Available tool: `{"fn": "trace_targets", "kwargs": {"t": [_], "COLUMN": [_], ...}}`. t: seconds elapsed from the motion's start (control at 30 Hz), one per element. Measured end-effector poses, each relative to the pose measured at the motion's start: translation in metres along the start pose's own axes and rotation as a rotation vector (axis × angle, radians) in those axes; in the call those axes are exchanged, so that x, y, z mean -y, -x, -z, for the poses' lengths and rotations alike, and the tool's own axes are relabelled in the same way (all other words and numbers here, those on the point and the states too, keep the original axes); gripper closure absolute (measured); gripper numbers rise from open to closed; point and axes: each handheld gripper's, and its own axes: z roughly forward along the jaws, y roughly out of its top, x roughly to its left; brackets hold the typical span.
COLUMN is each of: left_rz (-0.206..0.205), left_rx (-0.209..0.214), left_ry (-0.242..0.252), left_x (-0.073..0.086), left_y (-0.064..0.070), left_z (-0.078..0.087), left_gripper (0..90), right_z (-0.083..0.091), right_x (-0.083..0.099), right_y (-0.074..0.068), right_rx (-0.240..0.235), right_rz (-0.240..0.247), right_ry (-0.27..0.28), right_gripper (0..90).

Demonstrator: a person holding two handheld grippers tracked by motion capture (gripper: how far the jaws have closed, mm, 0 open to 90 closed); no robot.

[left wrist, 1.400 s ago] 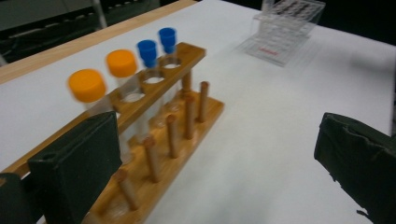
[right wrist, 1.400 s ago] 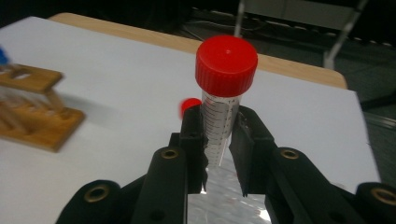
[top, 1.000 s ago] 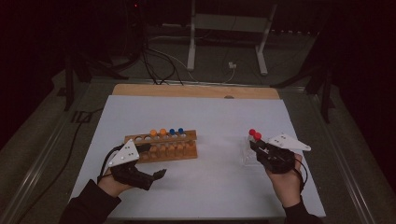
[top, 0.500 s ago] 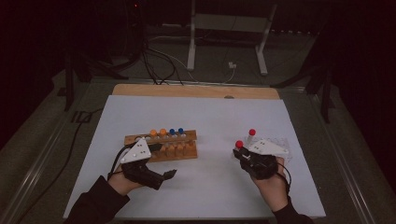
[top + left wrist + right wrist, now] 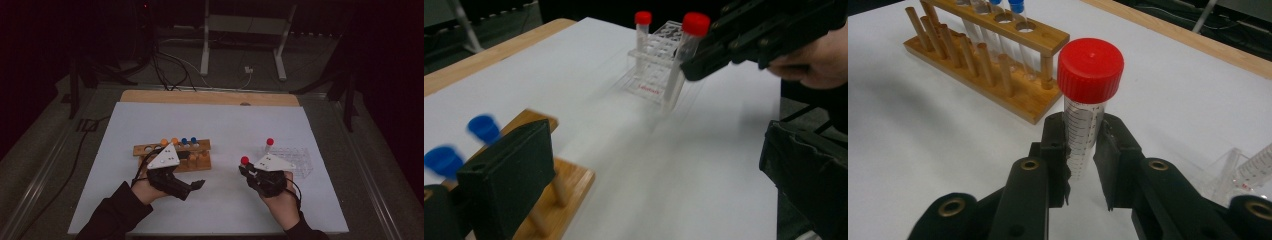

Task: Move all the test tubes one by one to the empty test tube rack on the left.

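1. The wooden rack [image 5: 175, 155], left of the desk's [image 5: 125, 125] middle, could be knocked: the left tool [image 5: 196, 185], its jaws spread and empty, sits just at its near edge.
2. The clear rack [image 5: 295, 161], toward the right edge, is light and might tip if bumped.
3. The red-capped tube [image 5: 1086, 112], pinched low by the right tool [image 5: 1083, 165] above the desk's middle, might tilt or slip.

Wooden rack [image 5: 176, 155] left of centre on table [image 5: 225, 125]; clear rack [image 5: 295, 161] well apart to right, one tube [image 5: 269, 145] in its far-left corner. Left gripper [image 5: 192, 186] before wooden rack; right gripper [image 5: 246, 172] between racks, clamping second tube [image 5: 244, 161].
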Motion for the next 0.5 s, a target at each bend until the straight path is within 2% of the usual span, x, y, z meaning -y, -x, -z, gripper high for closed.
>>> {"fn": "trace_targets", "kwargs": {"t": [0.23,0.5], "left_rz": [-0.006,0.008], "left_rx": [0.032,0.079], "left_ry": [-0.003,0.030], "left_x": [-0.017,-0.034], "left_y": [0.006,0.010], "left_z": [-0.024,-0.042], "left_gripper": [4.9,8.9], "right_z": [0.000,-0.001], "right_x": [0.001,0.001], "right_y": [-0.003,-0.004], "right_rx": [-0.008,-0.018], "right_rz": [0.007,0.006], "right_ry": [0.003,0.006], "right_gripper": [75.8,75.8]}}
